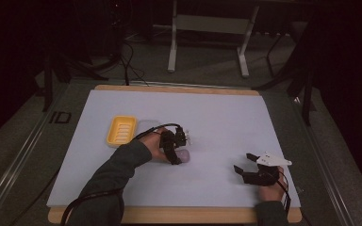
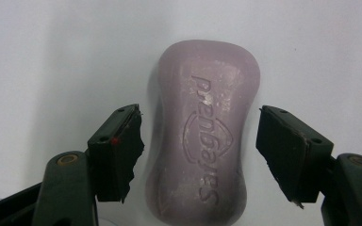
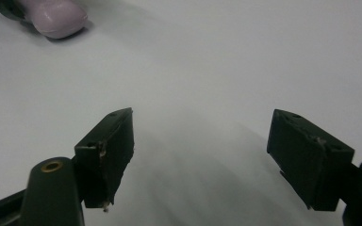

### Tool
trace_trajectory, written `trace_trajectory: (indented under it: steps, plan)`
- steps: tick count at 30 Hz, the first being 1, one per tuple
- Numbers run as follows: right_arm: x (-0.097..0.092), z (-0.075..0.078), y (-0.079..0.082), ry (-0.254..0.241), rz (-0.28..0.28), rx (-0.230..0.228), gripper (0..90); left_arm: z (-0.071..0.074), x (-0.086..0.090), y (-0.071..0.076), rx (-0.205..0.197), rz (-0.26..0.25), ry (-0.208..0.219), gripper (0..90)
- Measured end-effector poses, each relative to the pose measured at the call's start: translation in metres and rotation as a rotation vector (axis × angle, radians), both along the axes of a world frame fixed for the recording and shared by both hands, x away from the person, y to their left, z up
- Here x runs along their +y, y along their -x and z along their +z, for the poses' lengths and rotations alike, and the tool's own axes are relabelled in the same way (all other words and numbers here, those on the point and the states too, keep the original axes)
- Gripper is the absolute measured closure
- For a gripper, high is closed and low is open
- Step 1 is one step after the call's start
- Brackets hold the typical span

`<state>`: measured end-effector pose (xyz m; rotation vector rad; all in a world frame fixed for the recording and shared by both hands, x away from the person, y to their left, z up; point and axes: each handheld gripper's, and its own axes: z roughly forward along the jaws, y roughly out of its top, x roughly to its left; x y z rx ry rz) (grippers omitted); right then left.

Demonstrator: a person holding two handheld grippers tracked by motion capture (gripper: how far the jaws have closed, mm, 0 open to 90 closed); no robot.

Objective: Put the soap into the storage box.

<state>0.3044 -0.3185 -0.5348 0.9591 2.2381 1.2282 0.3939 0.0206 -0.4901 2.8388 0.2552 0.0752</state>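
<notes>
We have the left gripper (image 2: 200,141) over the soap (image 2: 202,136), jaws apart on either side of its narrow waist, neither pad touching yet. The soap lies flat on the white mat (image 1: 217,117), near the yellow dish (image 1: 121,130). We judge it hard, fairly light and slick, with rounded edges that could squirt out of a pinch; the waist, where our jaws stand, looks the surest hold. Our right gripper (image 3: 200,155) sits well apart, jaws wide open over bare mat
</notes>
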Motion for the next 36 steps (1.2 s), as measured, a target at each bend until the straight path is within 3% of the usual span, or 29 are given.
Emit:
trace_trajectory:
  steps: [21, 26, 36]
  plan:
    - [0.0, 0.0, 0.0, 0.0, 0.001, 0.0, 23.1, -0.01, -0.009, -0.002, 0.029, -0.028, -0.073, 39.1]
    - [0.0, 0.0, 0.0, 0.001, 0.001, 0.001, 23.1, -0.01, -0.01, -0.002, 0.032, -0.027, -0.077, 40.2]
    - [0.0, 0.0, 0.0, 0.003, 0.001, 0.0, 23.1, -0.008, -0.012, -0.003, 0.032, -0.04, -0.124, 44.2]
